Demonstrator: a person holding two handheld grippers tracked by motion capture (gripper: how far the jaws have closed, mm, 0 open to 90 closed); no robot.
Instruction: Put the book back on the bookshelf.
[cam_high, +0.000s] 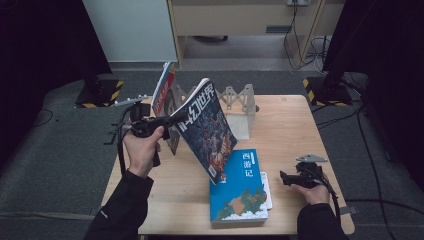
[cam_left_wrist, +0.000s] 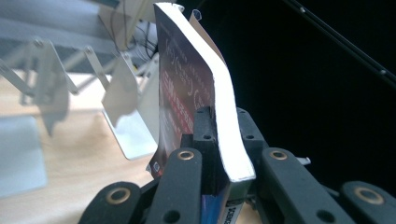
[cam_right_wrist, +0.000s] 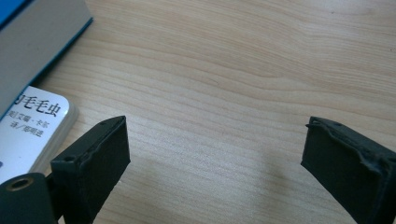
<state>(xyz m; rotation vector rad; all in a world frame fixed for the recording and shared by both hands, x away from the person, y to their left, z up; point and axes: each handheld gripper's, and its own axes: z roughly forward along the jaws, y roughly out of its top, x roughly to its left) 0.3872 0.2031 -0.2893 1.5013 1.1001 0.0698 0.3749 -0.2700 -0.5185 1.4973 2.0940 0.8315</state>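
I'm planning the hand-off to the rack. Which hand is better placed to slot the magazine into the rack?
Left. The left gripper is shut on the magazine, held up beside the rack. The right gripper rests open and empty near the blue book.

magazine (cam_high: 205, 127): middle of frame, up off the tabletop (cam_high: 290, 125) | rack (cam_high: 239, 107): behind it, upper middle | big book (cam_high: 239, 187): lower middle, lying on a small book (cam_high: 268, 190) | right claw (cam_high: 283, 177): lower right, beside the books
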